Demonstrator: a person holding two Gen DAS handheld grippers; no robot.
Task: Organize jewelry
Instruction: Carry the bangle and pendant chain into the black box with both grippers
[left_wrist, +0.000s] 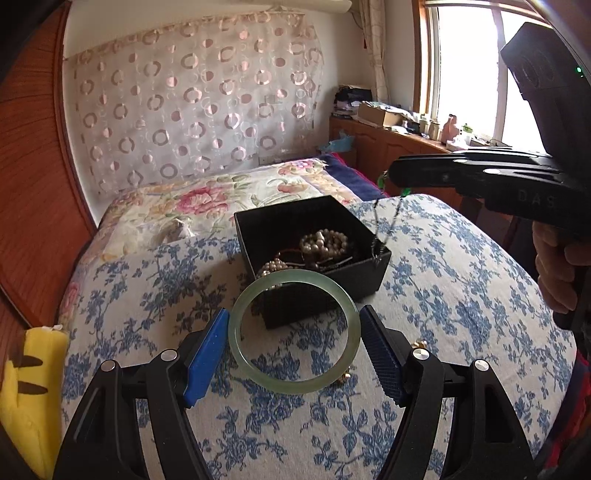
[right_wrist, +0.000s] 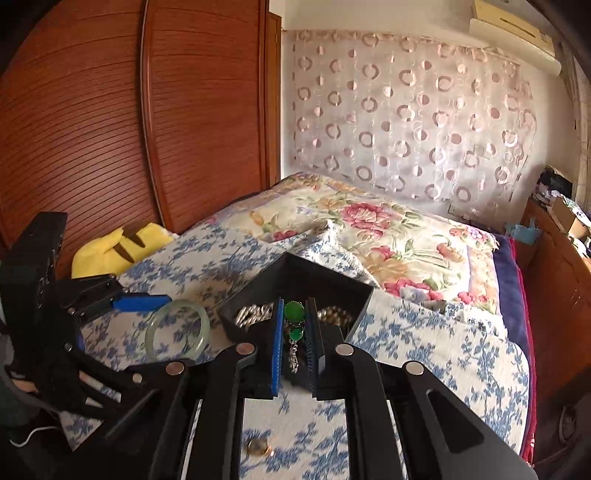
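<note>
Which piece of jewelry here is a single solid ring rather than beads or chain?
The pale green bangle between the left tongs. The pieces in the black box are beaded; the right tongs pinch a green-stone chain necklace.

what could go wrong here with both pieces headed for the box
1. The necklace hangs from the right tongs, chain draped over the box wall; it may snag or spill outside.
2. The bangle sits between the left tongs at its widest; it could slip.

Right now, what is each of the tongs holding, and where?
Left tongs pinch the jade bangle across its sides; right tongs clamp the green-stone necklace near its stones.
</note>
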